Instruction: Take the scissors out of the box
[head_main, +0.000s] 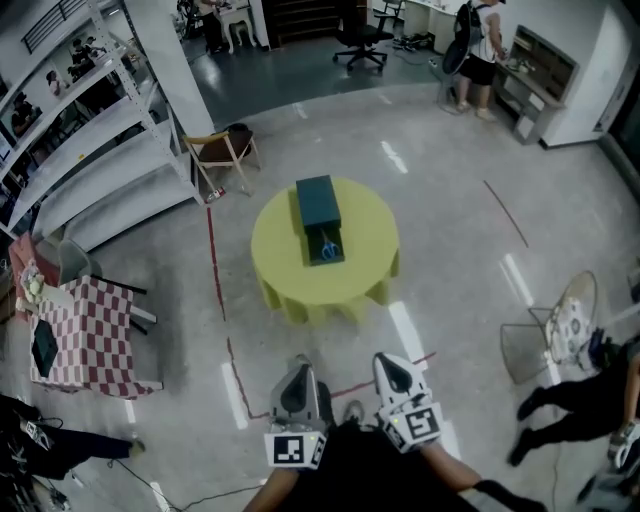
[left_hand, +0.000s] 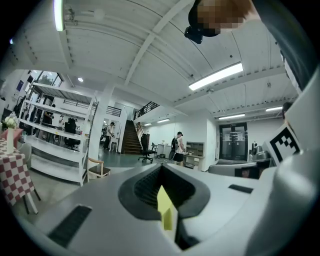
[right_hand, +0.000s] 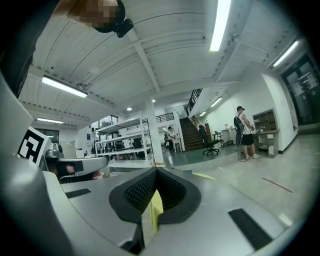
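Observation:
A round yellow table (head_main: 280, 250) stands on the floor some way ahead of me. On it lies a dark green box (head_main: 318, 203), its near part open. Blue-handled scissors (head_main: 329, 246) lie inside that open part. My left gripper (head_main: 299, 366) and right gripper (head_main: 388, 362) are side by side near the bottom of the head view, well short of the table. Both have their jaws together and hold nothing. In the left gripper view the left gripper (left_hand: 161, 170) shows only a sliver of yellow in its notch. The right gripper (right_hand: 154, 172) in its own view looks the same.
A wooden folding chair (head_main: 222, 150) and white shelving (head_main: 100, 130) stand at the back left. A checkered-cloth table (head_main: 85, 335) is at the left. At the right are a wire fan (head_main: 560, 330) and a person in black (head_main: 580, 400). Red tape lines cross the floor.

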